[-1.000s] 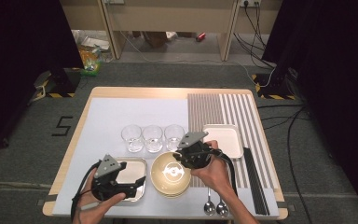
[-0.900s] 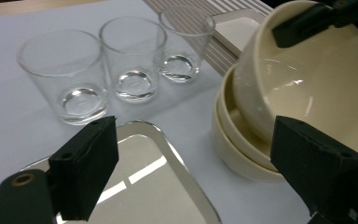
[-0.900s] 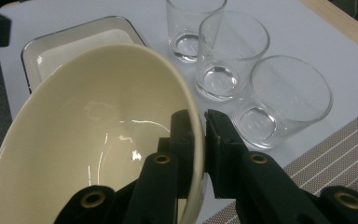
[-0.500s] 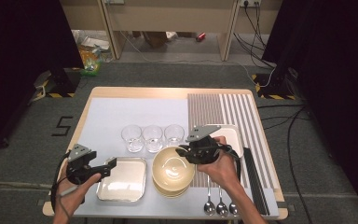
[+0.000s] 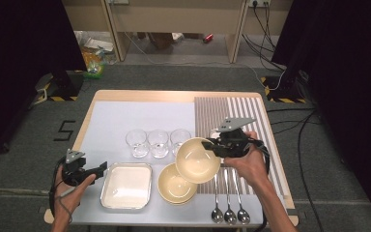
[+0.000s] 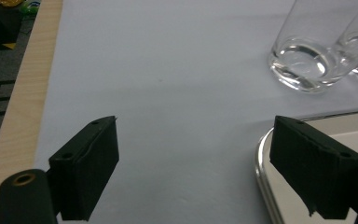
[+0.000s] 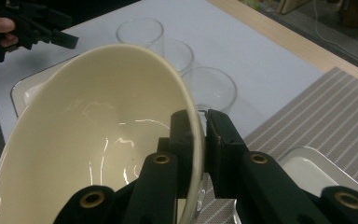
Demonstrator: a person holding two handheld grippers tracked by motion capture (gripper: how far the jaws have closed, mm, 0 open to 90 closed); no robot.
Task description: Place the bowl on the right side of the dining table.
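Since the earlier frames the right tool (image 5: 213,146) has lifted one cream bowl (image 5: 197,160) off the stack near the bench's near edge and carried it up and toward the striped mat (image 5: 251,121). The left tool (image 5: 96,168) has meanwhile drawn away from the steel tray (image 5: 126,185) toward the bench's left edge.

The right tool's jaws are nearly closed, pinching the bowl's rim, one jaw inside and one outside, as the right gripper view shows (image 7: 193,140). The bowl hangs tilted in the air, its mouth turned toward the near-left, above the gap between the remaining bowl stack (image 5: 176,183) and the three glasses (image 5: 158,143).

The left tool stands wide open and holds nothing; in the left gripper view its jaws straddle bare bench surface, with the tray's rim (image 6: 261,154) beside one jaw.

The coming move probably turns on where the bowl goes. The mat lies just to the right of the bowl, on the holding hand's own side, with a white dish (image 7: 317,175) on it close to the tool. The right hand (image 5: 249,162) is far nearer than the left. The bowl would need levelling before it is set down, and the spoons (image 5: 229,193) lie just below its path.
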